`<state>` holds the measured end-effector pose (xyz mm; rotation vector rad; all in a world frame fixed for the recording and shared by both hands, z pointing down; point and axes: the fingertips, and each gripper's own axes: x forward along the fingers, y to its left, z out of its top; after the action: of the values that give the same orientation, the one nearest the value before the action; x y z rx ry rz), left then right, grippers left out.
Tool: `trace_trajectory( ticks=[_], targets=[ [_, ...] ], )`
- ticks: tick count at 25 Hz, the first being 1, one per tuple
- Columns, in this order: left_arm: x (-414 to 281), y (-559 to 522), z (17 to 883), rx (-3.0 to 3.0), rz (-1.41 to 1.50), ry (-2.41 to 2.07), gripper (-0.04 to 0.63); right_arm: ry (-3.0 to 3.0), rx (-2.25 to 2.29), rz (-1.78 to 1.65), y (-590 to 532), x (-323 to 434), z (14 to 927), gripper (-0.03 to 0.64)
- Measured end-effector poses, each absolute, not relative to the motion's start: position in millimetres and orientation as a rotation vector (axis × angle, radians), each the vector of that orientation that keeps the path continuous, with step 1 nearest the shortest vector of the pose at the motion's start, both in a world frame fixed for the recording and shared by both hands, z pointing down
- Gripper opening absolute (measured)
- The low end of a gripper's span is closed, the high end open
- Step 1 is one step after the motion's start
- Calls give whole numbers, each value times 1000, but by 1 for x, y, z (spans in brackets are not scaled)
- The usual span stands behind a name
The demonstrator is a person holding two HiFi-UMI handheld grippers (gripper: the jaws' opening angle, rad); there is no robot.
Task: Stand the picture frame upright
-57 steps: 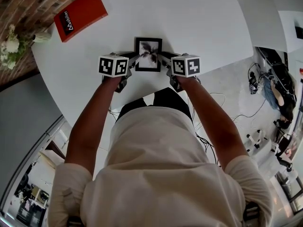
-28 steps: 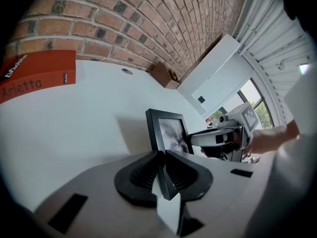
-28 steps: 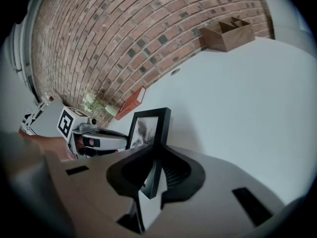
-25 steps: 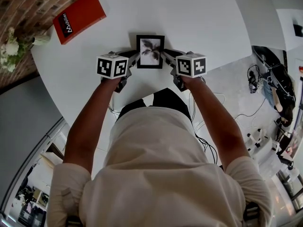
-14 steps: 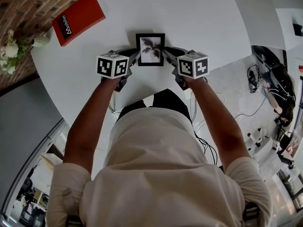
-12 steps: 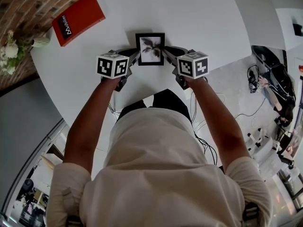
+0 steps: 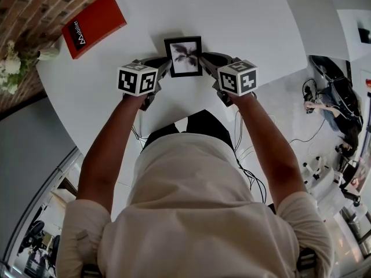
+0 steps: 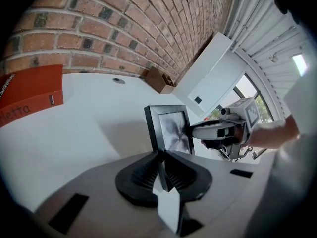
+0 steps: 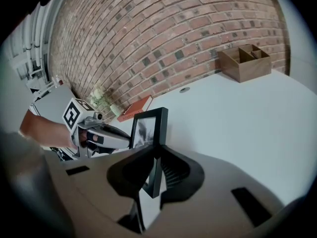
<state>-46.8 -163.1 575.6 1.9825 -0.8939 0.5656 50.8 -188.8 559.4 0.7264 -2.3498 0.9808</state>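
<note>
Jaws of the left gripper point(image 7: 163, 69) and right gripper point(image 7: 207, 68) have just been closing and now pinch the picture frame's point(image 7: 184, 57) left and right edges. Since a second ago the frame has tipped steeper above the desk point(image 7: 255, 22), near upright; setting it down likely remains.

I am holding the picture frame point(image 7: 184, 56) over the near part of the table point(image 7: 261, 33), my left gripper point(image 7: 164, 68) clamping its left edge and my right gripper point(image 7: 207, 66) its right edge. A book point(image 7: 94, 23) is lying far left on the table, with flowers point(image 7: 10, 68) just beside it against the brick wall point(image 9: 163, 33). A compartment box point(image 9: 246, 61) is sitting at the table's far side, well apart from the frame.
</note>
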Motion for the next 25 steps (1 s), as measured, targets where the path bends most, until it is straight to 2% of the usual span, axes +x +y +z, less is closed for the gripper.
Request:
trace_trajectory(
  ticks=[25],
  targets=[
    [-32,-194,556,2121,656,-927,32,-2433,720,759,-219,65,544,46]
  ],
)
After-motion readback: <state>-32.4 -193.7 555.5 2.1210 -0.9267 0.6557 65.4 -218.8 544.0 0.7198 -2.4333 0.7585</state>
